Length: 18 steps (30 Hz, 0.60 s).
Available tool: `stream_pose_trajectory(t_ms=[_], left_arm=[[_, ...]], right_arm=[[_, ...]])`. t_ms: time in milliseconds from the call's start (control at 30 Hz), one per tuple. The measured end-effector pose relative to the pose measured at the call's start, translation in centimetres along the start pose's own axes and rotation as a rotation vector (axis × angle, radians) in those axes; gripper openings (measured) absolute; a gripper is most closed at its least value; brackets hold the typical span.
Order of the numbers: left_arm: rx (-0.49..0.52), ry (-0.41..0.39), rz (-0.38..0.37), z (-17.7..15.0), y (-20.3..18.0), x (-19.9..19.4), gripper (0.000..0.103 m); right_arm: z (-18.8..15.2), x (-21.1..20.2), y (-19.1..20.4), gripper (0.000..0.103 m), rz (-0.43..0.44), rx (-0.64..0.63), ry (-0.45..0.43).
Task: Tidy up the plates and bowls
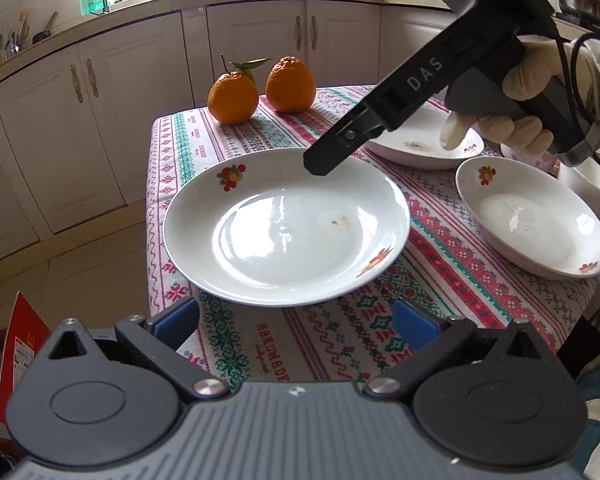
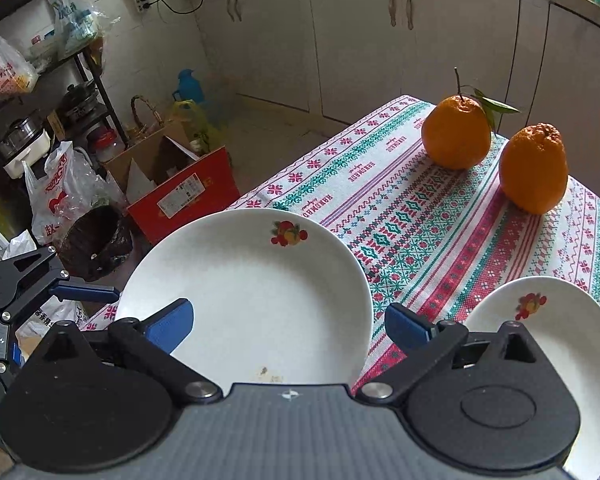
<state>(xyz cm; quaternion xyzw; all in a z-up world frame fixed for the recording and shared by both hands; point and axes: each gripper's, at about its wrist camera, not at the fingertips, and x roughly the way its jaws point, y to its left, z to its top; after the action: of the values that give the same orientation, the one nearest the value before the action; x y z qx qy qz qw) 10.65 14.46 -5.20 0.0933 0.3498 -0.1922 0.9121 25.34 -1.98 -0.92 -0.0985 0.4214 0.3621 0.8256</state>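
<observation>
My left tongs (image 1: 296, 322) and my right tongs (image 2: 288, 322) both stand wide open and hold nothing. The big plate (image 1: 286, 226) lies on the tabletop (image 1: 440, 280) near its left edge. Two smaller plates (image 1: 532, 224) are at its right, two oranges (image 1: 233, 98) far behind.

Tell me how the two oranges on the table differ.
The left orange keeps a stem with green leaves; the right orange has none. The left orange's skin looks fairly smooth, while the right orange has a bumpy, wrinkled top. The left orange is rounder and the right orange looks taller, more pear-shaped. Both are bright orange, stand upright near the far edge of the tablecloth, and sit close together, behind the plates.
</observation>
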Motion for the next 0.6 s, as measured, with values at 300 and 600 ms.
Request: stream_pose_trajectory(t_ms=[300, 600], left_arm=[[-0.019, -0.027, -0.005, -0.6, -3.2, -2.3, 0.102], [0.047, -0.02, -0.095, -0.6, -7.7, -1.5, 0.102]], right_arm=[[-4.8, -6.6, 2.1, 0.103, -0.088, 0.002, -0.094], [-12.1, -11.0, 3.8, 0.103, -0.249, -0.004, -0.126]])
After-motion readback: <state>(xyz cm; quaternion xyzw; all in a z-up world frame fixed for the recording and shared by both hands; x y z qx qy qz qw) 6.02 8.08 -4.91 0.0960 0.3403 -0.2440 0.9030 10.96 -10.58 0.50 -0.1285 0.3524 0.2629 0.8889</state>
